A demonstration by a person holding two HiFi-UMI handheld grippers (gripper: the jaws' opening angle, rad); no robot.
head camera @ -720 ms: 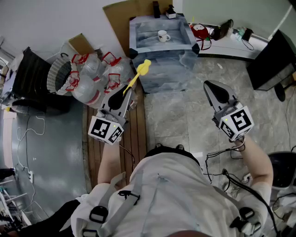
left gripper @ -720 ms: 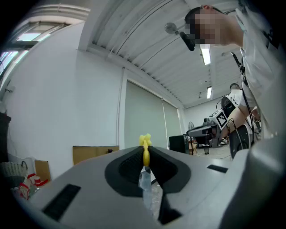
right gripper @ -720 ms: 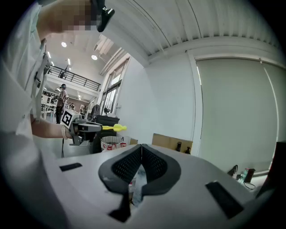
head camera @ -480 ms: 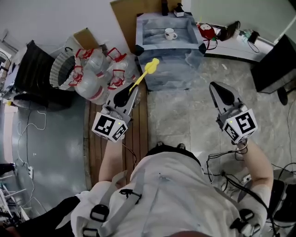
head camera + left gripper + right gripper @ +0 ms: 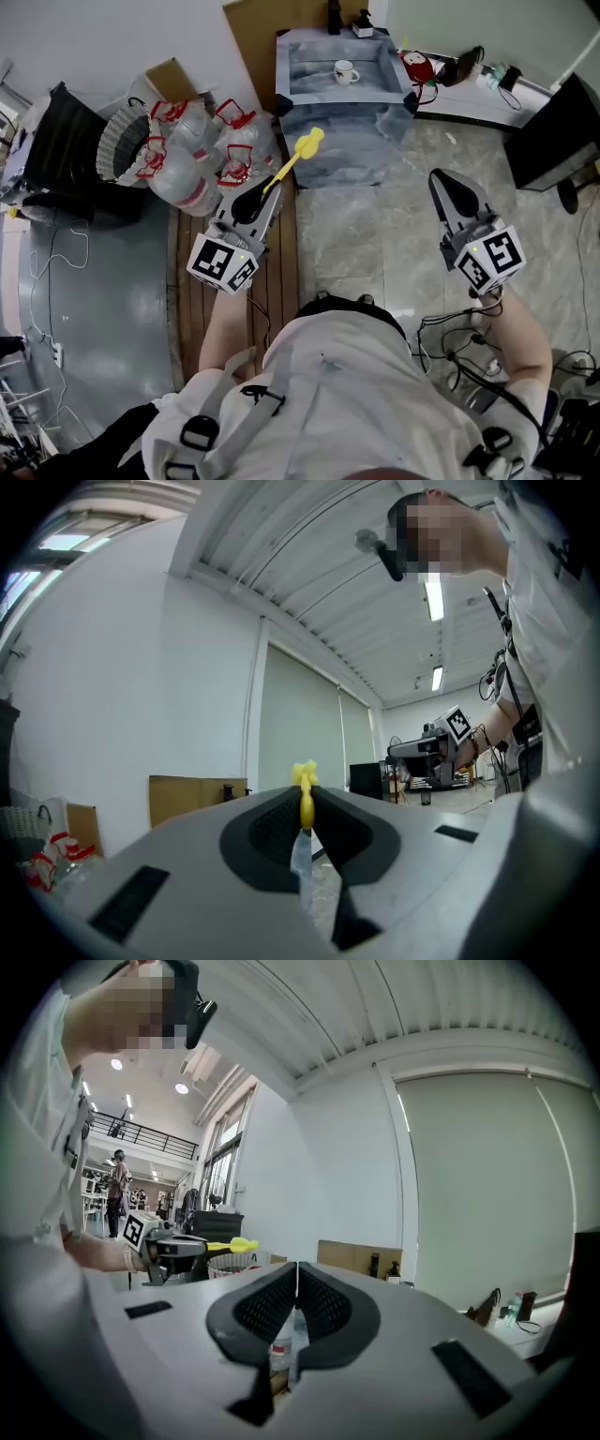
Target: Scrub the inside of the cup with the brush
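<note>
- The left gripper (image 5: 258,199) is clamped on the thin yellow brush (image 5: 298,155). It holds the tail end, so most of the handle and the small head stick out ahead of it.
- In the left gripper view the handle (image 5: 303,799) sits squarely between the ribbed pads, pinched tight.
- The right gripper (image 5: 442,183) has its jaws pressed together with nothing in them. It hangs level over the floor.
- The cup (image 5: 345,70) stands upright in the sink (image 5: 347,141), handle to its right, well ahead of both grippers and touched by neither.
- The brush looks like light plastic, a bit springy. Held so far back, I'd guess the head will wobble and could twist in the pads once it pushes on the cup wall.
- The cup looks ceramic: stiff, smooth and breakable, and slippery if wet. Loose in the sink, it will likely slide or tip under scrubbing.
- I'd say the free gripper should steady it first. It could pinch the wall at the rim, one jaw inside and one outside, or take the handle, on the side away from the brush.
- The scrubbing hasn't begun.
</note>
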